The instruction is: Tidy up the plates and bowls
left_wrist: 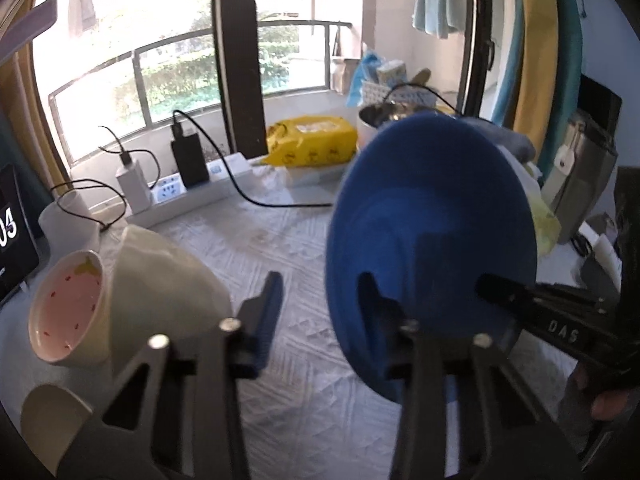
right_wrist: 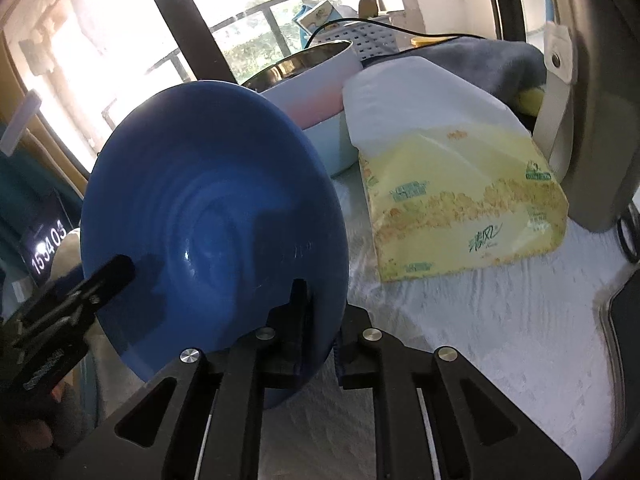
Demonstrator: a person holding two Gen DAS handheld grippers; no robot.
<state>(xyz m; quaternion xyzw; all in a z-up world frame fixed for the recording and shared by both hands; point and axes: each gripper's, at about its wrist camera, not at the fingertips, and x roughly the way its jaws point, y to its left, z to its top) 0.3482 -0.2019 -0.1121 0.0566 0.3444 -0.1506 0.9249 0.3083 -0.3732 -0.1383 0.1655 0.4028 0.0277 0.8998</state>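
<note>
Gripping blue plate rim, right gripper fingers.

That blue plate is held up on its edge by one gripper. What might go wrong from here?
1. The right hand-held gripper pinches the blue plate only at its rim, so the tilted plate may slip or swing.
2. The left hand-held gripper is close by, open; a nudge might knock the plate loose.
3. Nearby, the cream bowls already lie tipped over.

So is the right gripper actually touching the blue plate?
Touching. The right wrist view shows the right gripper closed on the lower rim of the blue plate, one finger on each face, with the plate held tilted above the table.
</note>
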